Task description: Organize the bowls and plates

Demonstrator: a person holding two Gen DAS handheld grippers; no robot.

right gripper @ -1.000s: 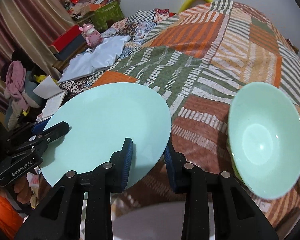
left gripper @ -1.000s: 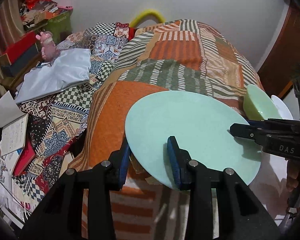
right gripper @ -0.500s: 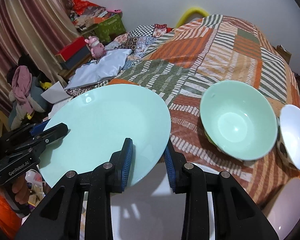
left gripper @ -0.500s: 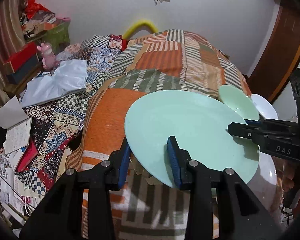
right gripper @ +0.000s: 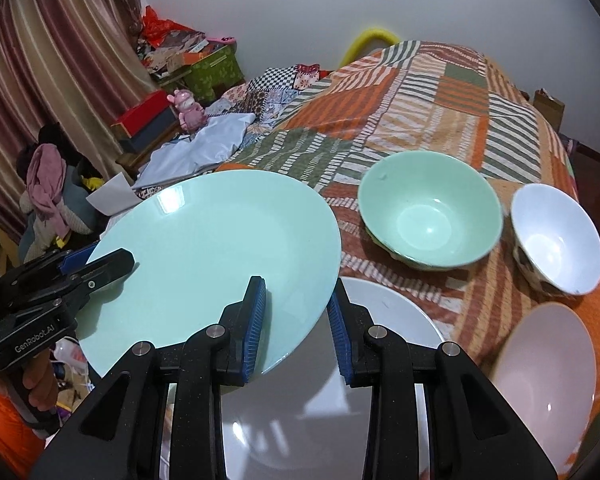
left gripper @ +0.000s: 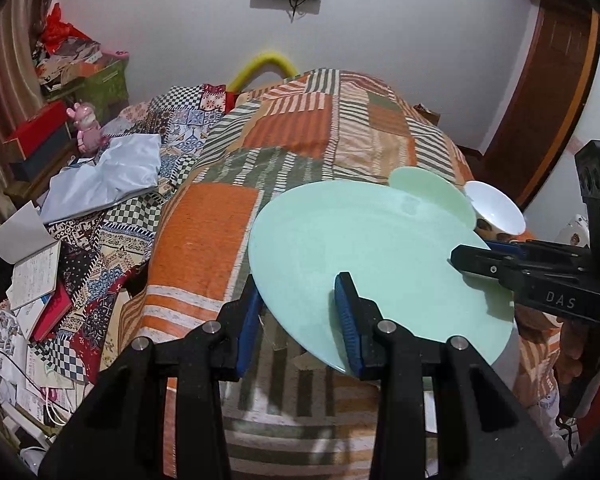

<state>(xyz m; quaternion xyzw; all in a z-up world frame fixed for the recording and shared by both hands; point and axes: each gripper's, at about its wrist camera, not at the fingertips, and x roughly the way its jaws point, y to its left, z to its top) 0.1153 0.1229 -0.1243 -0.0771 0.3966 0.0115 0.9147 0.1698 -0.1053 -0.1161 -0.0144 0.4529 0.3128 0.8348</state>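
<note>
While both grippers clamped opposite rims of the mint-green plate point(right gripper: 212, 256), the left gripper point(left gripper: 300, 320) and right gripper point(right gripper: 296, 320) held it aloft directly above the white plate point(right gripper: 388, 320).

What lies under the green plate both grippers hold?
In the right wrist view, a white plate lies on the bed beneath the green plate. Its left part is covered, so anything there is hidden.

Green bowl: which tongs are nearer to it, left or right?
Right. The right tongs grip the green plate on the edge facing the green bowl; the left tongs grip its far edge.
</note>
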